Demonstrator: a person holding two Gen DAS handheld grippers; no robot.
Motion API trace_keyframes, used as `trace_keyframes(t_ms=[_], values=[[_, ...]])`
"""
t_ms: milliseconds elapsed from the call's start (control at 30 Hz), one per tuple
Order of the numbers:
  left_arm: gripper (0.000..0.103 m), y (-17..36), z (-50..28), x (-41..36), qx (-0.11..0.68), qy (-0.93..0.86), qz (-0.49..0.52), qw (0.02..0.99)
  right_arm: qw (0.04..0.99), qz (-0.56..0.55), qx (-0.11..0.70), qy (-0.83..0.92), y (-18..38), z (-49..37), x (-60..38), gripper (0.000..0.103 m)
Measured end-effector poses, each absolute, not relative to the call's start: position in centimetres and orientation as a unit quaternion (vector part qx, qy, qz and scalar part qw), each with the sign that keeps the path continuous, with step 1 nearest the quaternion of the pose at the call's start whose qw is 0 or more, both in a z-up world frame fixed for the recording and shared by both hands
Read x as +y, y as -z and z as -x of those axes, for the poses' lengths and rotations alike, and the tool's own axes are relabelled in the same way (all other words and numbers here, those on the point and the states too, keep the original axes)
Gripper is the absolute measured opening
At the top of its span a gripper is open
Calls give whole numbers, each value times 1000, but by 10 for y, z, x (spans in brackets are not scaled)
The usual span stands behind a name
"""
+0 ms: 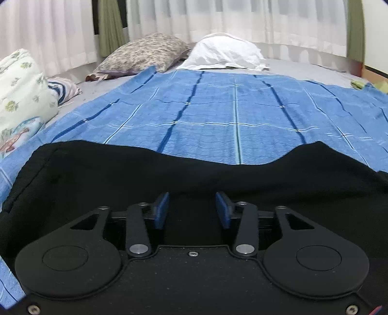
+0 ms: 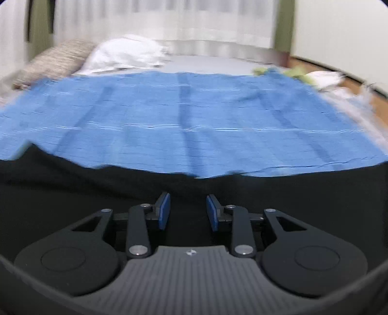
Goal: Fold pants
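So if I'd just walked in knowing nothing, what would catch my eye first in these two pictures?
Probably the big blue checked bedspread stretched across the bed, with black pants lying along its near edge. Just above the pants hover two gadgets with blue-padded fingers, the left gripper and the right gripper, both with a gap between their pads. At the far end sit a patterned pillow and, to its right, a white pillow, in front of pale curtains.

Left hand-held gripper (image 1: 192, 209) parted over black pants (image 1: 97, 174) on blue bedspread (image 1: 218, 109).
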State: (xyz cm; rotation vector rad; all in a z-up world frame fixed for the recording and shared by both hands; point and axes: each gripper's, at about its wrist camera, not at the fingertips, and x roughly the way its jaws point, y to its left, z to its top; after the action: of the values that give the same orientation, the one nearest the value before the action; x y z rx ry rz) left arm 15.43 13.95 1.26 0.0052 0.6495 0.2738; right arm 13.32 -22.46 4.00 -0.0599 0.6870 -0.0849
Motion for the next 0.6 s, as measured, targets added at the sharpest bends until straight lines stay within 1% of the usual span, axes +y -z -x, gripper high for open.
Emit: trace_keyframes(t_ms=[33, 200, 233, 267, 333, 467, 600], values=[[44, -13, -153, 142, 318, -135, 0, 939, 938, 42, 337, 62, -38, -132, -231, 56], [47, -13, -151, 147, 316, -137, -2, 939, 937, 36, 340, 72, -39, -130, -262, 58], [47, -13, -149, 148, 315, -137, -1, 939, 935, 49, 341, 83, -39, -132, -266, 60], [47, -13, -148, 149, 315, -136, 0, 939, 933, 56, 343, 92, -39, -133, -271, 68], [48, -12, -149, 149, 313, -137, 1, 940, 933, 34, 348, 89, -39, -134, -287, 72], [48, -11, -150, 149, 312, -138, -1, 940, 932, 5, 345, 113, -48, -126, -320, 68], [49, -11, -150, 149, 312, -138, -1, 940, 937, -61, 327, 111, -62, -94, -361, 69]])
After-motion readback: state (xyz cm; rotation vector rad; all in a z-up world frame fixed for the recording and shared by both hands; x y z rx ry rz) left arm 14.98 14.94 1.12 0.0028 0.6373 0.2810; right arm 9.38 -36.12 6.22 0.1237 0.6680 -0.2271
